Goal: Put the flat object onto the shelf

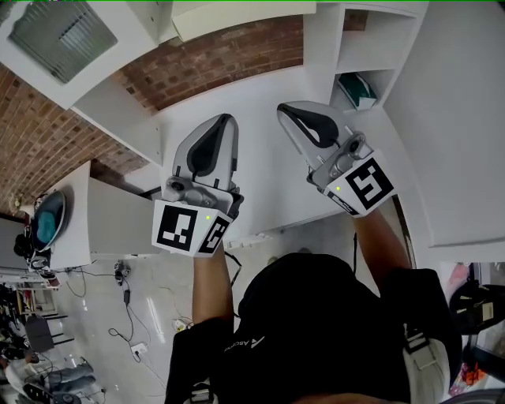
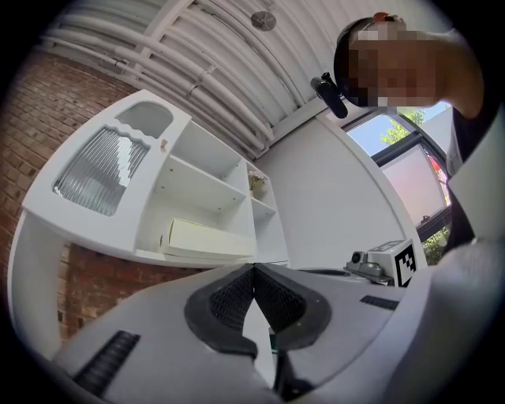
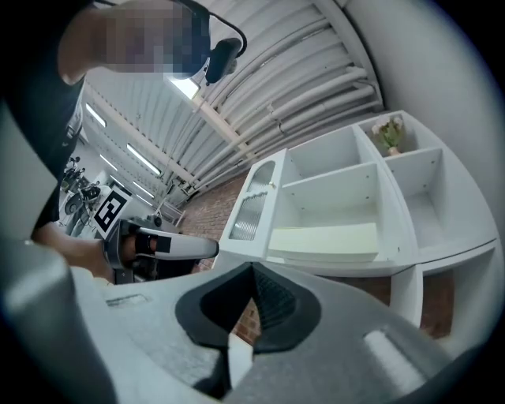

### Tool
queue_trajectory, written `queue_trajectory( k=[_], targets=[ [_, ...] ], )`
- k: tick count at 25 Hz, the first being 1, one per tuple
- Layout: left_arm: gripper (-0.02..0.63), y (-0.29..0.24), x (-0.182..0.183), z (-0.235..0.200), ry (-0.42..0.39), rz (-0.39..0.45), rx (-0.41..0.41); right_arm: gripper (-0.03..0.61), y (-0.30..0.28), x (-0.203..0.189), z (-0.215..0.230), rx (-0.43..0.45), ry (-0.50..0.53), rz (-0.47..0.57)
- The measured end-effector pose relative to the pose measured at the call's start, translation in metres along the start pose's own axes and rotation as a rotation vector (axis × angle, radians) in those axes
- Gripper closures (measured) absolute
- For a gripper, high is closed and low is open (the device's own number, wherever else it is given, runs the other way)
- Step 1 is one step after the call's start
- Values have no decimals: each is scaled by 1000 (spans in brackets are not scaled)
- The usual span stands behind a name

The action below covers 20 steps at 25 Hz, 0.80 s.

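Observation:
The flat object (image 3: 323, 237), a cream slab, lies on the lower shelf of the white wall cabinet (image 3: 394, 260). It also shows in the left gripper view (image 2: 209, 237) and at the top of the head view (image 1: 237, 17). My left gripper (image 1: 225, 120) (image 2: 252, 270) is shut with nothing between its pads and points up at the cabinet from below. My right gripper (image 1: 286, 107) (image 3: 252, 270) is shut and empty too, held beside the left one and well short of the shelf.
The cabinet's ribbed-glass door (image 2: 102, 170) (image 3: 251, 207) stands open at the left. A small plant (image 3: 388, 132) sits in an upper compartment. A teal thing (image 1: 359, 91) rests in a lower cubby. Brick wall (image 1: 213, 59) lies behind, above a white counter (image 1: 268, 181).

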State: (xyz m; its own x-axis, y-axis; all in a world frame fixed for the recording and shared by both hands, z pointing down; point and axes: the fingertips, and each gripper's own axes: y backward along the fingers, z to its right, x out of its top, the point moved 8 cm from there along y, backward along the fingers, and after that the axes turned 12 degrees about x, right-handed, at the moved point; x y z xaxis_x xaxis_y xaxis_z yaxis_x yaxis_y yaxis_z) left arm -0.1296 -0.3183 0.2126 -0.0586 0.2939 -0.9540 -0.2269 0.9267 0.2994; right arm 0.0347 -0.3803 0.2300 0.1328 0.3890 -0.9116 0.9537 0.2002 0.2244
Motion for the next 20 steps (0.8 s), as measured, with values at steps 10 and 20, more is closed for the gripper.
queue_trajectory(
  k=[10,20],
  targets=[
    [615,0,-6,-4,-9,-12,4,580,0,-7,1,14,-6,-6],
    [615,-1,-10,-6,-1,-12,2,580,-1,-10,0,20,-9,-5]
  ],
)
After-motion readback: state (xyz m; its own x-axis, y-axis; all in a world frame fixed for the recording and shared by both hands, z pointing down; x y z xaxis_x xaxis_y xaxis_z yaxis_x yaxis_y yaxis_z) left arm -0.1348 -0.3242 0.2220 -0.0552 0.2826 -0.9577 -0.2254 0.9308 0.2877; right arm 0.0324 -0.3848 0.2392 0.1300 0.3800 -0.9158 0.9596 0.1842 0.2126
